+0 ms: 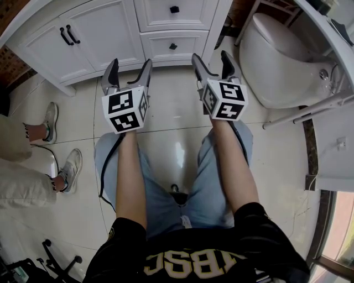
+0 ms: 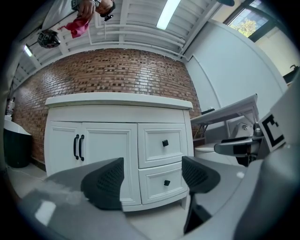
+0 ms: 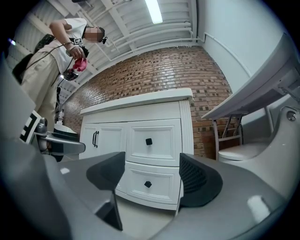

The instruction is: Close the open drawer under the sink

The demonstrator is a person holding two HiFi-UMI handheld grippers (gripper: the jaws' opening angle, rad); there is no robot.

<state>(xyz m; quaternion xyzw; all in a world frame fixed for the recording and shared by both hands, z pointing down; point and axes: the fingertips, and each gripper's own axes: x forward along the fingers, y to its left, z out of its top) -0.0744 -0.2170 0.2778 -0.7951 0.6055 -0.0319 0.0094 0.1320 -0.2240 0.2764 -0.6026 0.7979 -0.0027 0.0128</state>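
A white vanity cabinet (image 1: 83, 33) stands ahead on the tiled floor. It has two doors at the left and two drawers at the right. The upper drawer (image 1: 174, 9) and the lower drawer (image 1: 173, 46) each carry a small black knob, and both fronts sit flush with the cabinet. My left gripper (image 1: 130, 65) is held level a short way from the cabinet, open and empty. My right gripper (image 1: 211, 58) hovers beside it, also open with nothing between its fingers. The lower drawer (image 2: 164, 183) shows between the left gripper's jaws, and the same drawer (image 3: 147, 184) shows between the right gripper's jaws.
A white toilet (image 1: 276, 61) stands right of the cabinet, with a white folding frame (image 1: 310, 113) beside it. Another person's shoes (image 1: 69, 168) are on the floor at the left. A brick wall (image 2: 117, 70) rises behind the cabinet.
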